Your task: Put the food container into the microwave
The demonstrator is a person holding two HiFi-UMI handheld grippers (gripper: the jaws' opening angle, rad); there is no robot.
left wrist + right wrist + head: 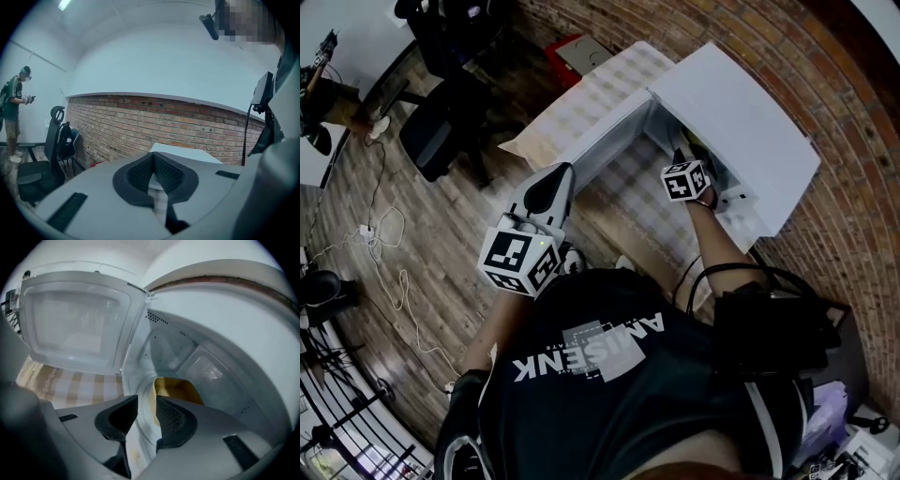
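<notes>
Yellow food container deep on the floor of the white microwave, near side cut off behind a pad of the right gripper. Jaws there spread wide, clasping nothing. Left gripper pinched closed, empty, aimed at brick wall. From the head view, container barely discernible.

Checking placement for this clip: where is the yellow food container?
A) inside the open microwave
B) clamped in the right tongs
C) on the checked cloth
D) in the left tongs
A: the food container sits in the microwave cavity, beyond the right tongs, whose jaws stand apart.
</notes>
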